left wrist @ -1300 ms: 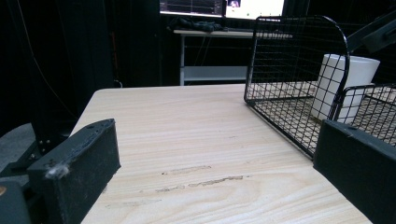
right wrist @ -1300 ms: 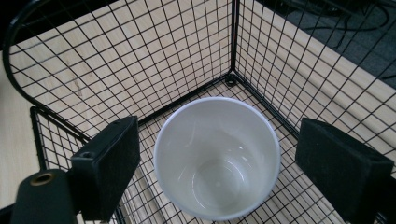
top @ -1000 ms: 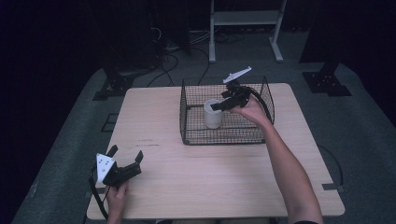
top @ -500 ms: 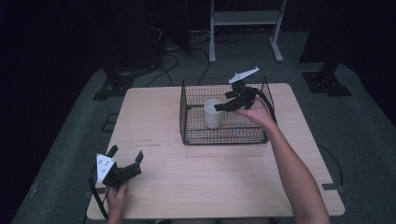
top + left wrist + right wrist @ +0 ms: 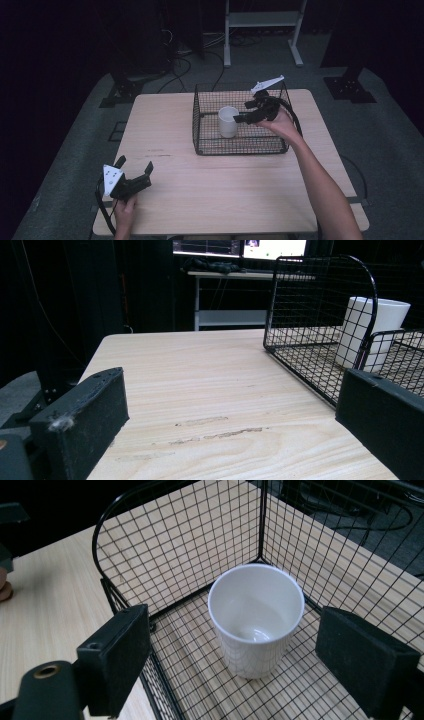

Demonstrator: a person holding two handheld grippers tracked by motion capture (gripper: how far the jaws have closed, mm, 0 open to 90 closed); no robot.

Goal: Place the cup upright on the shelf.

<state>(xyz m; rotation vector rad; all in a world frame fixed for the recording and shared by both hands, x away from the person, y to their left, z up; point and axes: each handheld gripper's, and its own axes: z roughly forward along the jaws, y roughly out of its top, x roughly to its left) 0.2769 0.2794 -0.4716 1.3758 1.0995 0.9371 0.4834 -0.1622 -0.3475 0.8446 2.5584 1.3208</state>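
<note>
Right gripper [image 5: 239, 119] drawn back, agape, cup [image 5: 256, 617] seemingly free, left gripper [image 5: 134, 167] agape near edge

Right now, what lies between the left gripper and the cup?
In the left gripper view: bare table, then the basket wall; the cup stands inside.

Plain white cup [image 5: 256, 617], black wire-grid basket [image 5: 205, 107], pale wood-grain desk [image 5: 210, 185], black tongs [image 5: 135, 172] with white plate, grey floor [image 5: 75, 165]
</note>
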